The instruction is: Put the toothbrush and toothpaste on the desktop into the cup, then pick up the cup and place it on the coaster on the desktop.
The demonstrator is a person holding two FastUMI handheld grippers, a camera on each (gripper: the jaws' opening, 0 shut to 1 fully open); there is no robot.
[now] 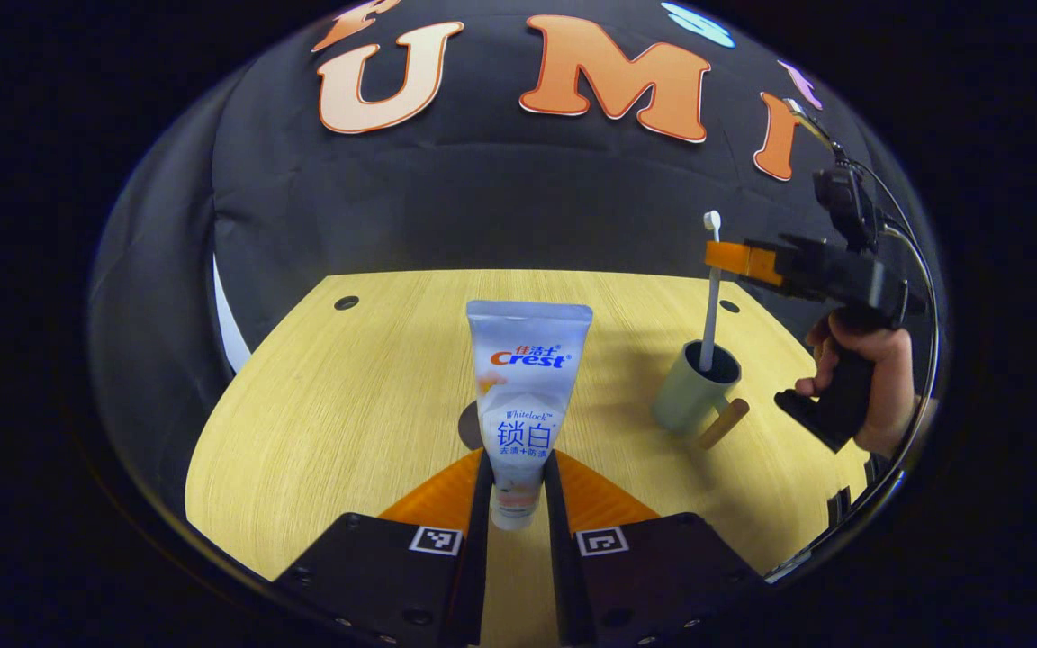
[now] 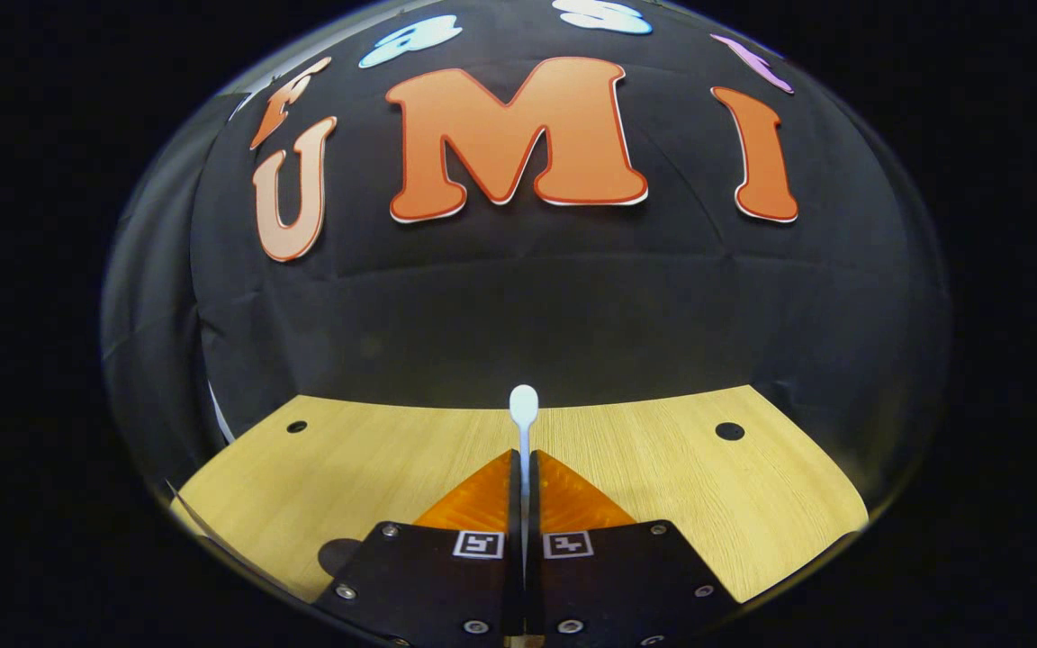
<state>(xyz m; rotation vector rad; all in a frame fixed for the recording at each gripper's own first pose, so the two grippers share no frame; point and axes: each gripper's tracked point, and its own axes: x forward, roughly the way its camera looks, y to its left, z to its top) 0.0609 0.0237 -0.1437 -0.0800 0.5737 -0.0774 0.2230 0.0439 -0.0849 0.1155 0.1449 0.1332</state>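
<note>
A white and blue toothpaste tube [image 1: 526,396] stands upright between the fingers of my left gripper [image 1: 516,463], which is shut on its lower part, cap end down. To the right on the wooden desktop [image 1: 365,396] sits a pale green cup [image 1: 689,391] with a wooden handle [image 1: 724,423]. A white toothbrush [image 1: 710,315] stands with its lower end inside the cup, head up. My right gripper [image 1: 727,257], held by a hand [image 1: 874,378], is shut on its upper shaft. In the right gripper view the toothbrush head [image 2: 524,405] rises above my right gripper [image 2: 524,468]. A dark round coaster [image 1: 468,427] shows partly behind the tube.
The desktop has small dark holes near its far corners [image 1: 347,302] [image 1: 729,306] [image 2: 729,431]. The black booth wall [image 1: 482,207] stands right behind the desktop's far edge. A dark patch [image 2: 338,553] lies at the near left in the right gripper view.
</note>
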